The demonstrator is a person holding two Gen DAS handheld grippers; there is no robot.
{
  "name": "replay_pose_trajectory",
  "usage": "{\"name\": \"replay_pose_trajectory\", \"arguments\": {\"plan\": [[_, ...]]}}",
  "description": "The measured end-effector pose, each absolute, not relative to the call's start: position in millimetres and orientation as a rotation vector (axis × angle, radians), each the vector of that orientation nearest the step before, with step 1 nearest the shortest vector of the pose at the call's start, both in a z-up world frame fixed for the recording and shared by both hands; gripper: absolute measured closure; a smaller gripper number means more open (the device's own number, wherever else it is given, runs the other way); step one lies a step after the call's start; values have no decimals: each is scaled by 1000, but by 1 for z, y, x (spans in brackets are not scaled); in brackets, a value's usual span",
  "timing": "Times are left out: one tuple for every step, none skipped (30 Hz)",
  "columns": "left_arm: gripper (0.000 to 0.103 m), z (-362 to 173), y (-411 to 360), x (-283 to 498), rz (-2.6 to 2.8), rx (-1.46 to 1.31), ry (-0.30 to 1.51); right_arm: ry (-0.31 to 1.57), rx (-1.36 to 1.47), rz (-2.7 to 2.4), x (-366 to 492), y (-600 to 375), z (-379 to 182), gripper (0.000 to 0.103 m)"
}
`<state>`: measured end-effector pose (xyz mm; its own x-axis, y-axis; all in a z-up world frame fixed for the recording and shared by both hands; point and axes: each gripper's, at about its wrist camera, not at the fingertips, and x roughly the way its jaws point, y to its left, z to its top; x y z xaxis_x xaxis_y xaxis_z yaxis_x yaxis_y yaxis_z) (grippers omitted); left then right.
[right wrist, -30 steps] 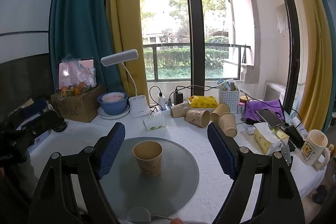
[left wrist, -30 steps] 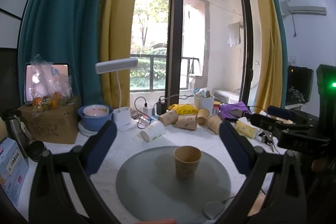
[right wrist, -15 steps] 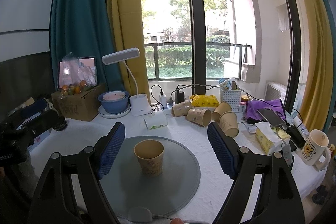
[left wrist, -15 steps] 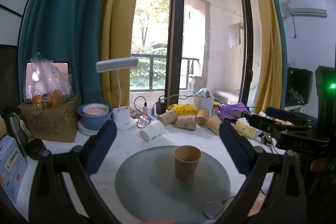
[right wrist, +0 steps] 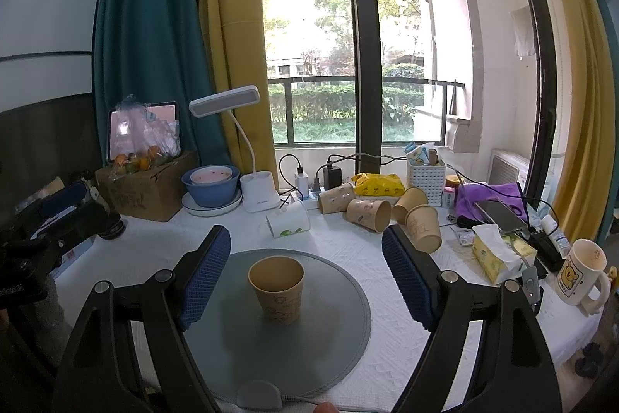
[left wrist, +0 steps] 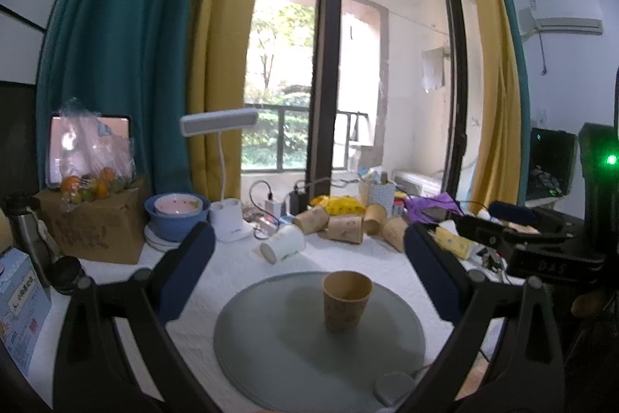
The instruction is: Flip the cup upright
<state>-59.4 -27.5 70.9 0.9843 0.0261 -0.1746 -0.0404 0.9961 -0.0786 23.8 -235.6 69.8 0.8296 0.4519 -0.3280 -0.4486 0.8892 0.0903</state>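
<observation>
on grey mat (right wrist: 340,335) cup (right wrist: 277,291) upright, untouched; both hand-held grippers wide, clear of rim.

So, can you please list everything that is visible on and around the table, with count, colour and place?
Paper cup: 1, brown, upright on the mat.
Round mat: 1, grey, near table edge.
Tipped paper cups: 4, brown, lying behind the mat.
White cup: 1, white, on its side, behind the mat.
Desk lamp: 1, white, by the window.
Bowl: 1, blue, on a white plate, left of the lamp.
Cardboard box: 1, brown, far left, fruit on top.
Tissue pack: 1, yellow, right side.
Mug: 1, white, far right.
Basket: 1, white, by the window.
Left gripper: 1, black, blue pads, open.
Right gripper: 1, black, blue pads, open.
</observation>
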Motion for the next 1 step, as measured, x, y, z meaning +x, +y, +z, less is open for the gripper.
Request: {"name": "replay_pose_trajectory", "arguments": {"plan": [[4,70,-26,-59,37,-90,170,355,13,481,24,-235,69,20]]}}
